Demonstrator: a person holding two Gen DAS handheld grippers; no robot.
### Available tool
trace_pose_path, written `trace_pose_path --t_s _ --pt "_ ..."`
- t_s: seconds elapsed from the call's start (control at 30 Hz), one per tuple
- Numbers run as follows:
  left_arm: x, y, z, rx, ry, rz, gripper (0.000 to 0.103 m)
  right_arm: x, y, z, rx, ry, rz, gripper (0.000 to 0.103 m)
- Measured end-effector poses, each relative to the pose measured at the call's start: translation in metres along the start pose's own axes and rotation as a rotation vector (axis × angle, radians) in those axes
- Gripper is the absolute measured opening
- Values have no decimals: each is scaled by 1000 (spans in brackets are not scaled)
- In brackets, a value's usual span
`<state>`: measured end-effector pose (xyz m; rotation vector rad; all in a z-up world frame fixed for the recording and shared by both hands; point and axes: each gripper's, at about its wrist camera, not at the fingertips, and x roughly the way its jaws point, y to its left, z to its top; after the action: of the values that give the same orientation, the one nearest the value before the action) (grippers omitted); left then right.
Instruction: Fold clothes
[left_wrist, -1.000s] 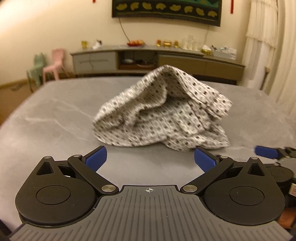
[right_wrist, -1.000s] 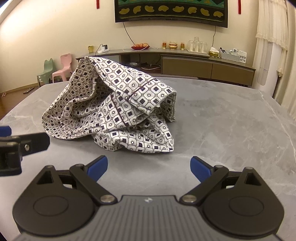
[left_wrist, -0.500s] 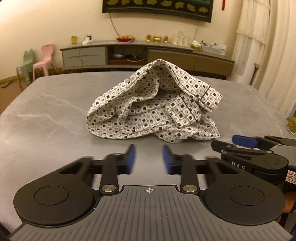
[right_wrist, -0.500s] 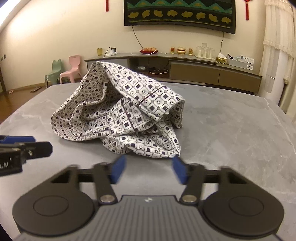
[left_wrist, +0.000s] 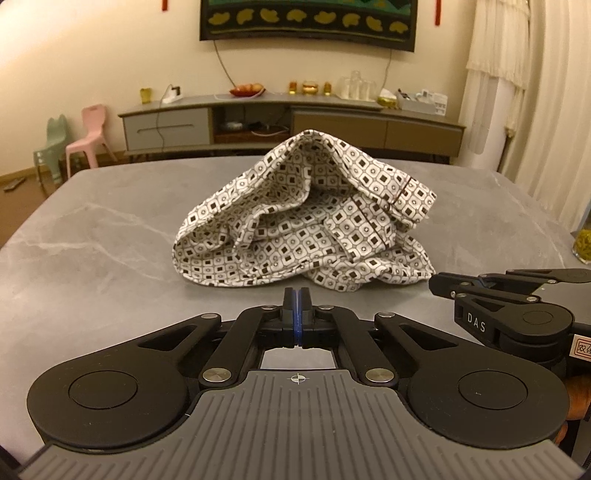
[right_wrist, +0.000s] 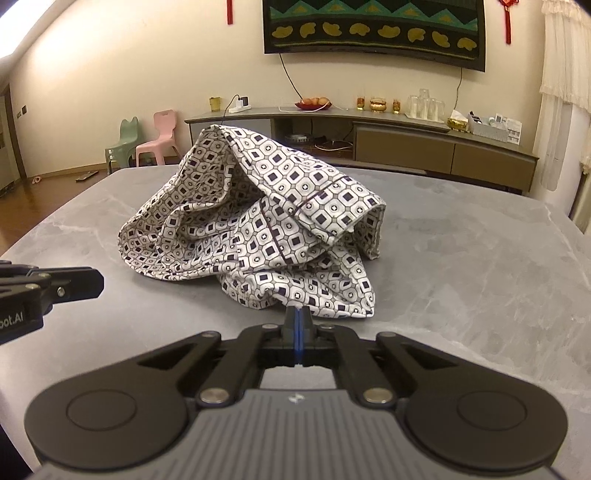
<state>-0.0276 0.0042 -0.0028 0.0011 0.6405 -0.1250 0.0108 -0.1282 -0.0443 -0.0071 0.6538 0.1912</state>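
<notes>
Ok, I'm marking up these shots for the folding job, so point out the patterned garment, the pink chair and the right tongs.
patterned garment (left_wrist: 303, 236): left wrist view, middle of the crumpled heap.
pink chair (right_wrist: 161, 129): right wrist view, its backrest.
right tongs (right_wrist: 298, 314): right wrist view, tips of the closed pair.

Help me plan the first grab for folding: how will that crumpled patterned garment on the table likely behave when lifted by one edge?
The patterned garment is probably floppy: it sits in soft creases, so it should drape and unfurl. It looks thin and likely light. On the smooth grey table it may slide if pushed rather than bunch.
</notes>
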Motion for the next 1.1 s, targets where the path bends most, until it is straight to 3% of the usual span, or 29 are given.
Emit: trace_pose_path --t_s 0.27,0.4,0.47,0.5,0.53,0.57,0.9,1.1 --pt "5 4 -1 -15 9 1 0 6 1 -1 0 12 -10 0" --pt "13 9 0 -37 52 -10 0 10 -1 -2 16 28 -23 3" --pt "16 12 0 -61 60 -11 25 13 -1 -3 25 31 -41 26" --pt "18 13 0 -61 57 -4 51 14 -1 -3 26 32 -48 35" --pt "19 14 1 -59 48 9 70 14 -1 -3 29 31 -55 49" --pt "20 15 2 -56 39 20 75 15 -2 -3 31 30 -63 54" --pt "66 33 26 25 68 35 83 35 -3 3 55 67 -91 61" --pt "117 59 55 128 42 90 86 60 -8 24 57 42 -116 79"
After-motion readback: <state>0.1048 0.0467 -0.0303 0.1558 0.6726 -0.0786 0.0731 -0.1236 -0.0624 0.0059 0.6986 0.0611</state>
